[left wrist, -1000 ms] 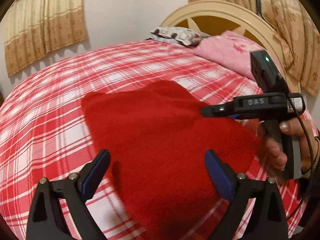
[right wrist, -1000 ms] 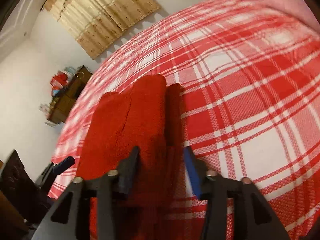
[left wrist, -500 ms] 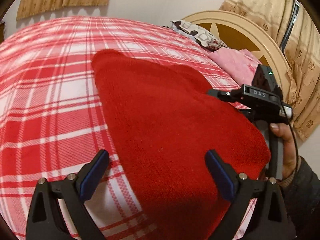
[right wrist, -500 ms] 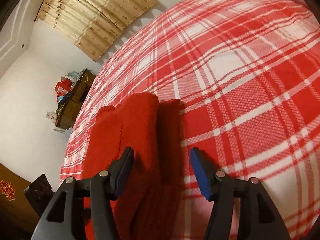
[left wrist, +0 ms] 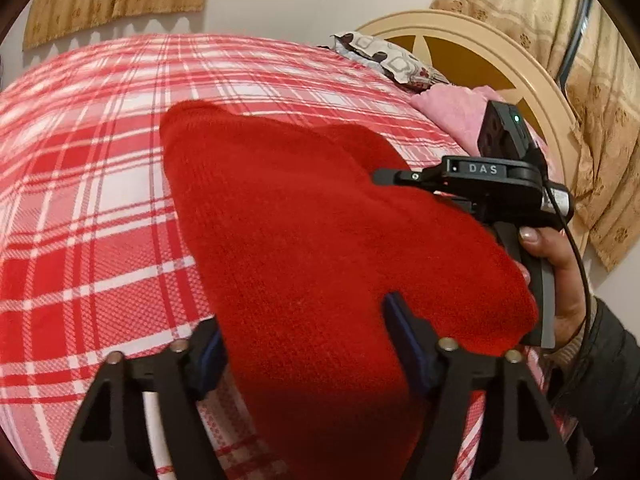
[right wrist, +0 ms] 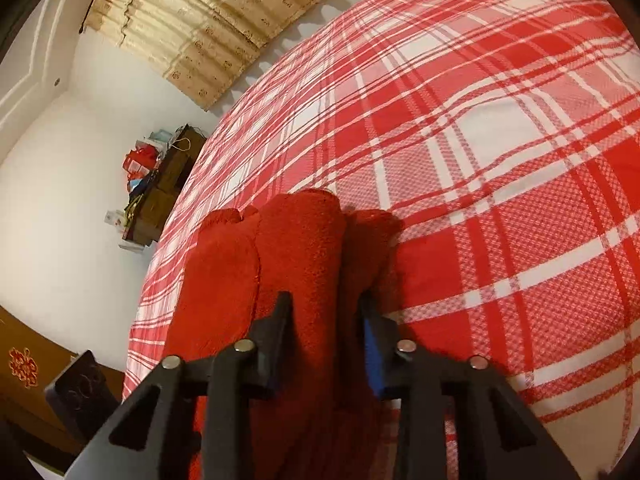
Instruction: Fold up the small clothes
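A red knitted garment lies on the red and white checked bed cover. My left gripper has its jaws on either side of the garment's near edge, closed in on the cloth. My right gripper has its jaws pressed against a raised fold of the same garment. The right gripper's body shows in the left wrist view at the garment's right edge, held by a hand.
A cream headboard, a patterned pillow and a pink cloth stand at the bed's far right. A dark wooden cabinet with clutter stands against the wall beyond the bed. Curtains hang behind.
Both grippers have narrowed from wide open onto the red garment. The left gripper has moved forward over the garment's near edge.
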### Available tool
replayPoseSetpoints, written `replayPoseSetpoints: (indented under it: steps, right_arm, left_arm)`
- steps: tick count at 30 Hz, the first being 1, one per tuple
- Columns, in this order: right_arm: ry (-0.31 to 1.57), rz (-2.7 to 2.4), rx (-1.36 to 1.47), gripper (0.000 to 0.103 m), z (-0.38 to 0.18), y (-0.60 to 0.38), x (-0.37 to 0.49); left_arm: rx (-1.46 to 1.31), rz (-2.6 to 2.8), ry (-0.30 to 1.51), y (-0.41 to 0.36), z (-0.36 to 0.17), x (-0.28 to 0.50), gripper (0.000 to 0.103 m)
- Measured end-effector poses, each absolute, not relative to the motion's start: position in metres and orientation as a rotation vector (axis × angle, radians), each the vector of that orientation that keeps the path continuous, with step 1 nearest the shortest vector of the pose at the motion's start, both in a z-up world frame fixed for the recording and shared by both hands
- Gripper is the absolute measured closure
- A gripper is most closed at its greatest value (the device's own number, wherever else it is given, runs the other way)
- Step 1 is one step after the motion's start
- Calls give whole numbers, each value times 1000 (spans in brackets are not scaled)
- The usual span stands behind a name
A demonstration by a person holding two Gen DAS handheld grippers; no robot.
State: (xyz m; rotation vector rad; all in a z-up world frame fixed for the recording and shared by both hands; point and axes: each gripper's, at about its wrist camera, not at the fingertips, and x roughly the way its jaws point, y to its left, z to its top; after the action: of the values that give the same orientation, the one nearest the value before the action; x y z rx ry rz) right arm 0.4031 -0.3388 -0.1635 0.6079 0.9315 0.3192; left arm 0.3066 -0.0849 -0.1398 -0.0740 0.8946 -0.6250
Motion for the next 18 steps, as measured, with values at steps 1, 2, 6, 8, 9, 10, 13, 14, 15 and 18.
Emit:
replayPoseSetpoints:
  steps: [1,2,6,8,9,10,13,14,15,18]
  right_arm:
    - [924,317,602,74,-162,-337,402]
    - [918,314,598,75,-160,-336,401]
    - [892,308,610,76,-157,-337,397]
    - [883,307,619,76,-155,-339,392]
    - [880,306,623,77,-155,-339,391]
    - [875,308,629,77,-154,-339,388]
    - [861,317,635,77,-148,-337,384]
    - [857,321,632,77,-146,-335,382]
    - [852,326,628,77,-143,-333,380]
    - [841,341,622,78,-136,-326,374]
  left_arm:
    - [-62,-623,890,-85,-138,306,42]
    - [-48,-618,885,-86,-137,305,44]
    - [-5,-595,872,-86,-132,301,54]
    - [19,-591,858,-86,-129,298,58]
    - [28,-591,850,-86,-127,296,61]
    - [39,-590,840,-85,-125,294,64]
    - [56,-593,819,-84,-118,287,67]
    - [58,-595,816,-83,-116,286,67]
    - [59,-597,814,-83,-114,285,67]
    - [52,-594,808,-78,-109,281,68]
